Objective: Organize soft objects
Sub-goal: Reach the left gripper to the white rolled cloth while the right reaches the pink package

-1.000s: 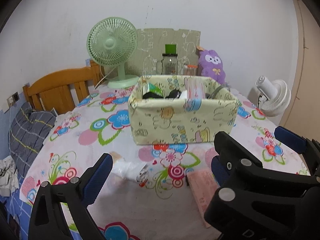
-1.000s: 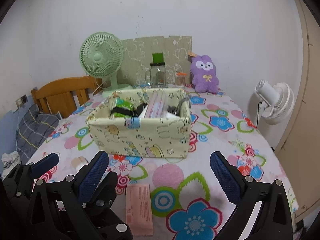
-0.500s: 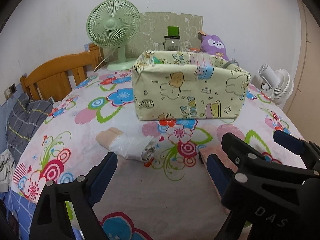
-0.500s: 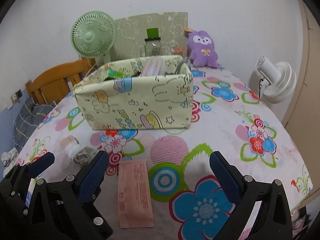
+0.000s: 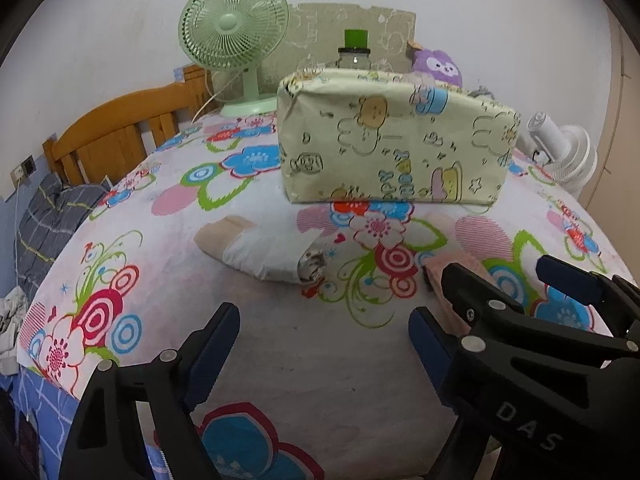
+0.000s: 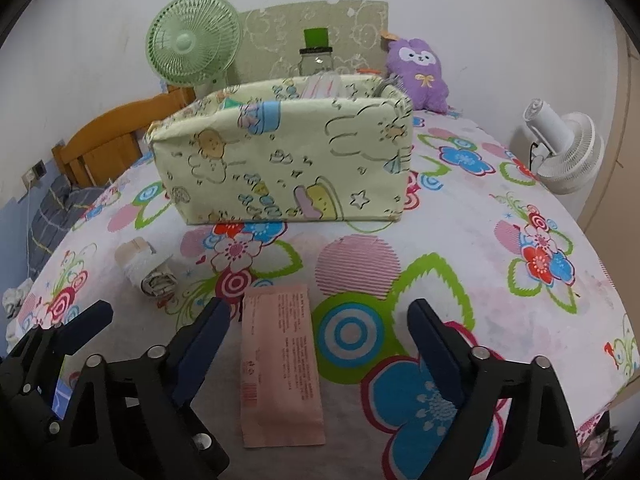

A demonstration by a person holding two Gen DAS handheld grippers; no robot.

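Observation:
A white and beige rolled cloth bundle (image 5: 260, 250) lies on the flowered tablecloth in front of a cartoon-print fabric box (image 5: 396, 144). My left gripper (image 5: 324, 344) hovers just short of the bundle, jaws closing with nothing between them. A flat pink packet (image 6: 280, 360) lies lengthwise on the table. My right gripper (image 6: 320, 320) is low over the packet's near half, jaws closing, pads apart from it. In the left wrist view the right gripper (image 5: 508, 280) hides most of the packet (image 5: 444, 264). The box (image 6: 288, 160) holds several items.
A green desk fan (image 6: 192, 44), a green-lidded jar (image 6: 316, 52) and a purple plush (image 6: 420, 68) stand behind the box. A white fan (image 6: 568, 152) is off the table's right edge. A wooden chair back (image 5: 120, 136) is at the left.
Both grippers have sunk toward the table and tilted, so the box now shows side-on. The bundle and packet look nearer. Both pairs of jaws have narrowed a little.

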